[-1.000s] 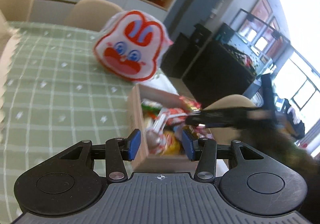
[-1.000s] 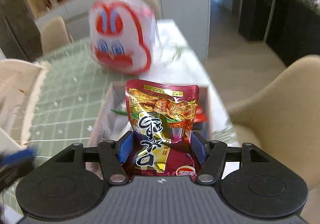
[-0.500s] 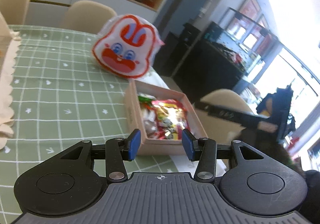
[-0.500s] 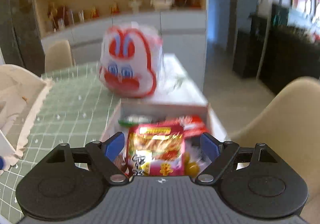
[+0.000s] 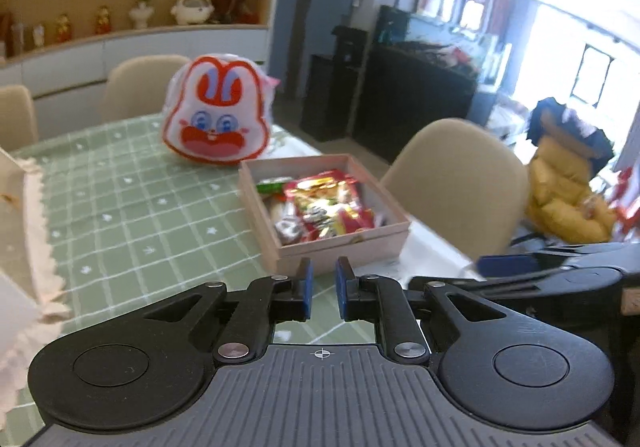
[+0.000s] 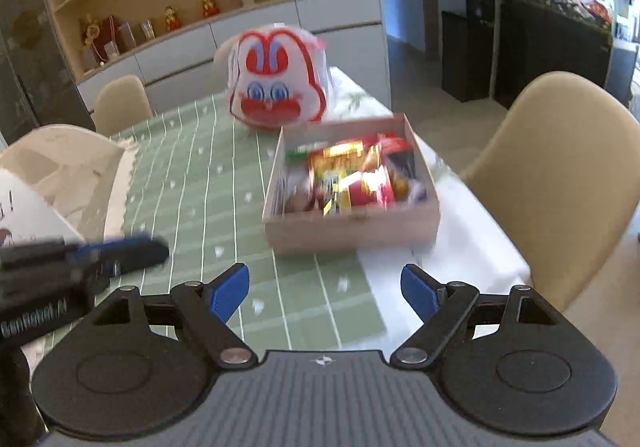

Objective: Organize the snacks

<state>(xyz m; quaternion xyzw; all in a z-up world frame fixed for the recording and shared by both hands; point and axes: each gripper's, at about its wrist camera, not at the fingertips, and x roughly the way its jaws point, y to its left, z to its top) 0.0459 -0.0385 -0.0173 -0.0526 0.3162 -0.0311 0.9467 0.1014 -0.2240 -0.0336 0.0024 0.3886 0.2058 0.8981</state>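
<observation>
Snack packets, red and yellow foil [image 5: 325,207]: in shallow pink cardboard box [image 6: 352,225] on green checked tablecloth [image 5: 132,207]; red pouch, held earlier, now released inside. Right gripper [image 6: 325,293] withdrawn, spread wide, empty. Left gripper [image 5: 322,289] closed, empty, angled downward.

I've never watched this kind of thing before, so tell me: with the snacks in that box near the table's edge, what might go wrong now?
The box sits close to the table's edge, partly on the white cloth; a nudge might push it off. The snack packets are heaped near its rim, so adding more might spill some. The open right gripper and shut left gripper are close together and might collide.
</observation>
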